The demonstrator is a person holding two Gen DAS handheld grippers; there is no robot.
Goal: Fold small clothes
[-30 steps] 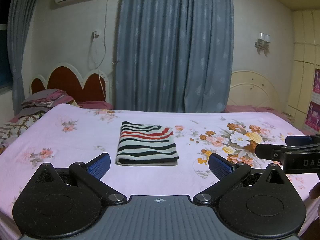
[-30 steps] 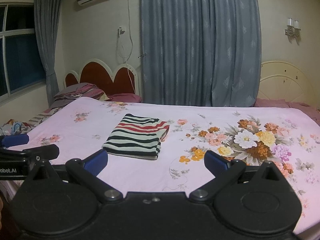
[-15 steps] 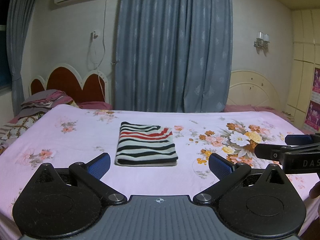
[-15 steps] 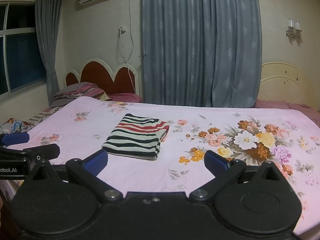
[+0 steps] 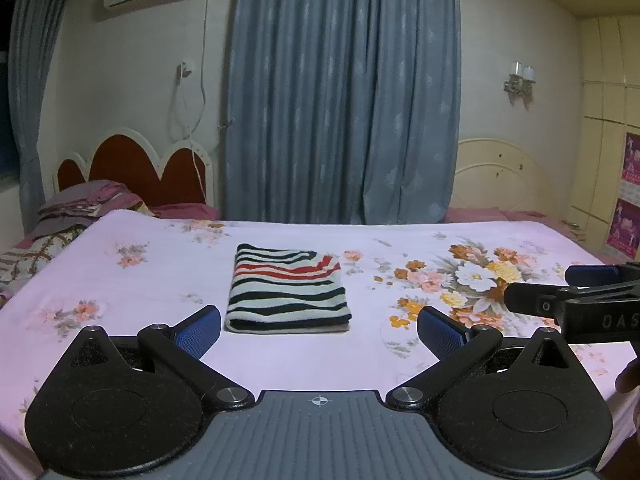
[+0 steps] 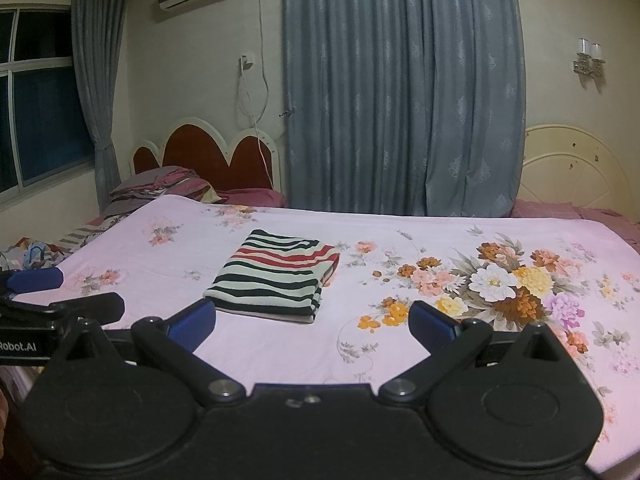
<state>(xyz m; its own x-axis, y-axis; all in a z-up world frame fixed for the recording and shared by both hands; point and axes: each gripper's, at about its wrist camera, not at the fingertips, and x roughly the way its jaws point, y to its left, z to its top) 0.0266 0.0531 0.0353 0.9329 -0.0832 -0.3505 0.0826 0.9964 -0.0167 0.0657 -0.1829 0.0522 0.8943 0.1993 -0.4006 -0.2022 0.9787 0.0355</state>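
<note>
A small striped garment (image 5: pixel 288 290), black, white and red, lies folded into a neat rectangle on the pink floral bedsheet (image 5: pixel 160 280). It also shows in the right wrist view (image 6: pixel 276 276). My left gripper (image 5: pixel 319 330) is open and empty, held back from the garment near the bed's front edge. My right gripper (image 6: pixel 312 326) is open and empty too, to the right of the left one, with the garment ahead and slightly left. Each gripper shows at the edge of the other's view.
A pile of pillows and bedding (image 5: pixel 80 204) lies at the left by the red headboard (image 5: pixel 136 172). A blue curtain (image 5: pixel 340 92) hangs behind the bed. A cream headboard (image 5: pixel 504 180) stands at the back right.
Both views have risen slightly, so the garment sits a little lower in frame. The garment has not moved and both grippers stay open.
</note>
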